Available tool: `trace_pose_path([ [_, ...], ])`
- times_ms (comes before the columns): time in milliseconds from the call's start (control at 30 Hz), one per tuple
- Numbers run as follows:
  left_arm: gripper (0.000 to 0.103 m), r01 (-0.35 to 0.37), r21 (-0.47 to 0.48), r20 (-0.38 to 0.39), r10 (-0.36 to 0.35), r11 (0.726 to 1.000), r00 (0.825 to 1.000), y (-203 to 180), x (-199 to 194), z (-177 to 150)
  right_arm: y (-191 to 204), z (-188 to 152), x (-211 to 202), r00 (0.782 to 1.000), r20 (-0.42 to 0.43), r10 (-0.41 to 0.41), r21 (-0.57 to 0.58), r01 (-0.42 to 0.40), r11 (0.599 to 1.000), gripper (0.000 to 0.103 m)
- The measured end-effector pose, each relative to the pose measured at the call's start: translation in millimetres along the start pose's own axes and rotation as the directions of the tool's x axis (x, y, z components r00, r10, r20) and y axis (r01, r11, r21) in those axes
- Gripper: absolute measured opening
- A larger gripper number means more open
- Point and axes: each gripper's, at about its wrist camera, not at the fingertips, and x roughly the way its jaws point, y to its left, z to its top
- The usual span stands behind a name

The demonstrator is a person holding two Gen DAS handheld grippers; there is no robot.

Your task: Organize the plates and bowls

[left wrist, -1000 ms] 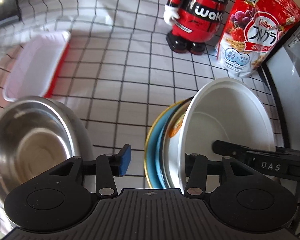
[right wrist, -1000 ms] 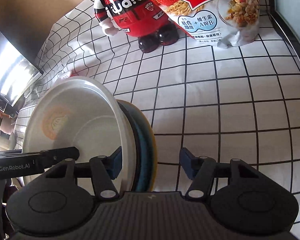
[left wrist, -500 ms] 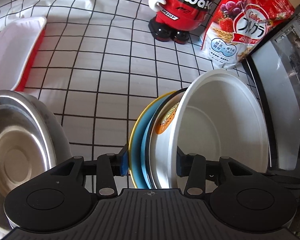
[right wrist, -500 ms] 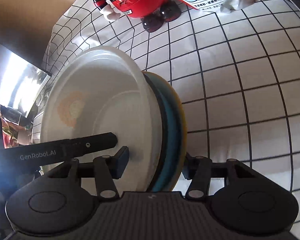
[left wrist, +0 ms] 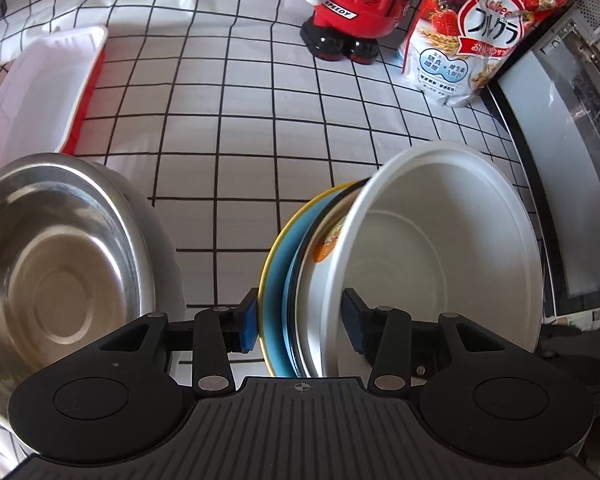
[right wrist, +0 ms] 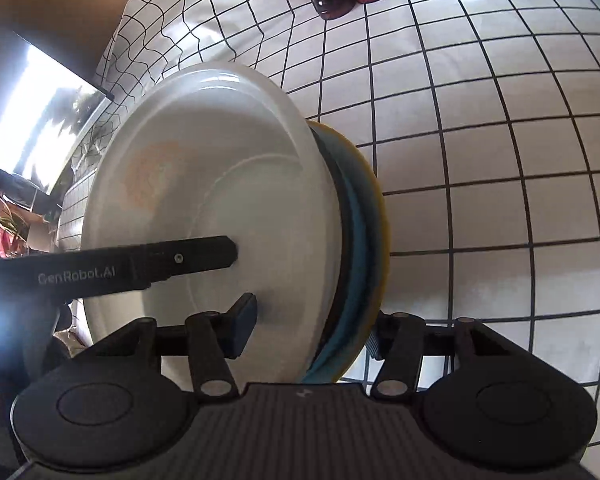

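A stack of dishes stands on edge on the checked cloth: a white bowl (left wrist: 440, 248) in front, then a white plate with an orange print (left wrist: 328, 240), a blue plate (left wrist: 278, 280) and a yellow plate (left wrist: 267, 264). My left gripper (left wrist: 300, 320) is shut on this stack, one pad on the yellow plate's back, the other inside the bowl. My right gripper (right wrist: 308, 332) clamps the same stack from the other side. One of its pads sits inside the white bowl (right wrist: 220, 168); the other is half hidden behind the yellow plate (right wrist: 380, 216). The left gripper's finger (right wrist: 180, 260) reaches into the bowl.
A steel bowl (left wrist: 60, 272) sits at the left, close to the left gripper. Behind it lies a red-and-white tray (left wrist: 40, 88). A red toy figure (left wrist: 356, 8) and a cereal bag (left wrist: 472, 40) stand at the back. A dark appliance (left wrist: 560, 160) borders the right side.
Both grippers have moved in on the stack. The left pad that stood apart from the yellow plate now touches it. The right gripper's far pad has closed against the plate's back.
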Motion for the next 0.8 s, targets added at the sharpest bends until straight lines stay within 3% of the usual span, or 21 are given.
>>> trace_pose_path([
  [67,0.046,0.004,0.003,-0.002,-0.004,1.0,1.0,0,-1,-1,2,4,-2,0.999,0.023,-0.022,-0.02,0.022,1.0,0.055],
  [133,0.045,0.013,-0.005,-0.002,-0.013,1.0,1.0,2,-2,-1,7,6,-13,0.992,0.1,-0.082,-0.07,0.089,0.994,0.055],
  [233,0.045,0.017,-0.013,0.0,-0.017,1.0,1.0,3,-2,-1,21,11,-24,0.964,0.2,-0.173,-0.156,0.206,0.966,0.067],
  [333,0.045,0.015,-0.008,0.004,-0.015,1.0,1.0,2,-2,-1,28,15,-27,0.936,0.253,-0.243,-0.223,0.301,0.927,0.07],
  [433,0.045,0.018,-0.001,0.006,-0.018,1.0,1.0,2,-2,-2,24,21,-21,0.932,0.238,-0.274,-0.209,0.325,0.922,0.07],
  [533,0.045,0.023,-0.012,0.006,-0.023,1.0,1.0,3,-2,-2,23,22,-17,0.942,0.22,-0.254,-0.221,0.301,0.928,0.078],
  [633,0.045,0.024,-0.026,0.001,-0.024,0.999,1.0,4,-1,-1,31,19,-15,0.949,0.211,-0.236,-0.266,0.288,0.92,0.079],
  [800,0.046,0.023,-0.024,0.0,-0.023,0.999,1.0,3,-1,-2,35,14,-24,0.916,0.304,-0.261,-0.261,0.343,0.902,0.078],
])
